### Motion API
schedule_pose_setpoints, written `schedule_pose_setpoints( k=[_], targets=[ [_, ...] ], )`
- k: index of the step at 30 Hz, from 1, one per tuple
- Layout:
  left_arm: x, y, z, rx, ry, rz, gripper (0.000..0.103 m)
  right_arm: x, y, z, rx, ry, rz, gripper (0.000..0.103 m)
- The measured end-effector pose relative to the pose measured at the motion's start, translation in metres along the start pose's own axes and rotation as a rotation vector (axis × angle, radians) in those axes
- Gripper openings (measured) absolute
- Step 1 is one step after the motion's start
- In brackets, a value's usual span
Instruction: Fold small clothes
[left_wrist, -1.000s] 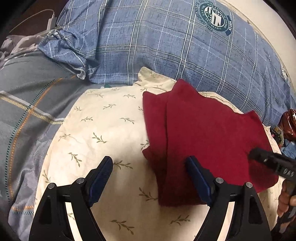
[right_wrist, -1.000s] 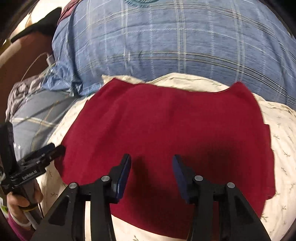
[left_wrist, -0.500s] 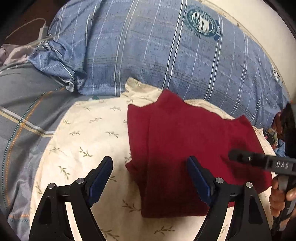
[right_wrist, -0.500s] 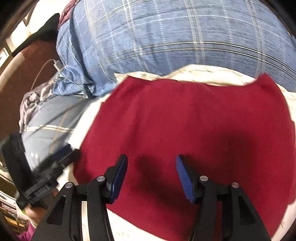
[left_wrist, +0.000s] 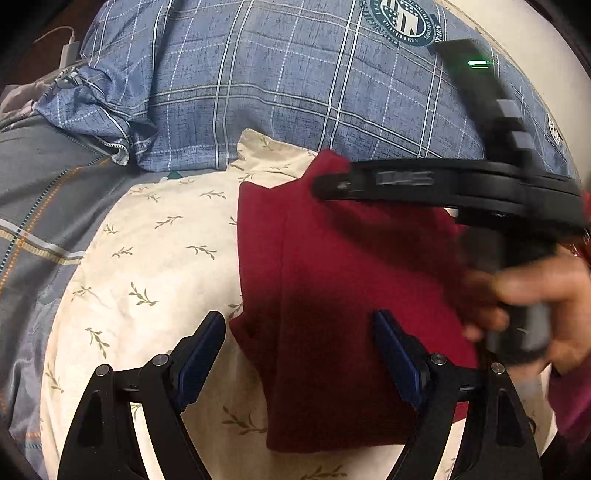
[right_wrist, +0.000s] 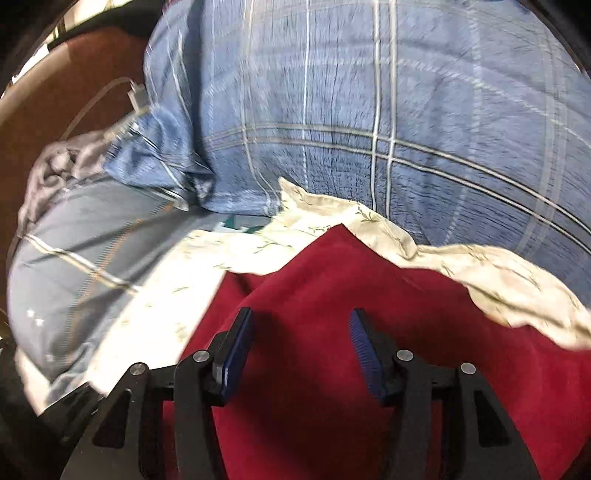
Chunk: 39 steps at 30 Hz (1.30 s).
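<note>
A dark red garment (left_wrist: 351, 277) lies folded on a cream leaf-print cloth (left_wrist: 147, 258), with a lengthwise fold down its left side. My left gripper (left_wrist: 299, 321) hangs open just over the garment's near left part, one finger over the cream cloth, the other over the red. My right gripper (left_wrist: 325, 184), held by a hand (left_wrist: 535, 295), reaches across the garment's far edge, blurred. In the right wrist view the right gripper (right_wrist: 301, 317) is open over the red garment (right_wrist: 369, 369) near its far peak, with nothing between the pads.
A big blue plaid pillow (left_wrist: 295, 92) lies right behind the cream cloth (right_wrist: 480, 273). Grey plaid bedding (left_wrist: 37, 203) spreads to the left. A white charger and cable (right_wrist: 136, 96) sit at the far left by a brown surface.
The right gripper swept left across the red garment to its far left corner and now spans the left wrist view. The left gripper shifted a little; its jaws kept their width.
</note>
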<state>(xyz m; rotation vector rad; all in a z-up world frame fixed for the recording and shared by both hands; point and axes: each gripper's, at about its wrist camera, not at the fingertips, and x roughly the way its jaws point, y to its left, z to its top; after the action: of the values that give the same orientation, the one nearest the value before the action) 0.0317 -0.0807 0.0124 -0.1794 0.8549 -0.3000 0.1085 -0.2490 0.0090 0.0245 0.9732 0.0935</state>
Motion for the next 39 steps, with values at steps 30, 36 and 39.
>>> schedule_pose_setpoints(
  k=[30,36,39],
  targets=[
    [-0.013,0.009,-0.001,-0.054,-0.003,-0.003,0.083,0.03,-0.028,-0.006,0.126,-0.03,0.143,0.069],
    [-0.018,0.025,-0.004,-0.139,0.021,-0.056,0.083,0.02,-0.016,0.0,0.129,0.044,0.064,0.069],
    [-0.016,0.023,-0.003,-0.136,0.017,-0.043,0.083,0.012,-0.01,-0.002,0.158,0.068,0.093,0.069]
  ],
)
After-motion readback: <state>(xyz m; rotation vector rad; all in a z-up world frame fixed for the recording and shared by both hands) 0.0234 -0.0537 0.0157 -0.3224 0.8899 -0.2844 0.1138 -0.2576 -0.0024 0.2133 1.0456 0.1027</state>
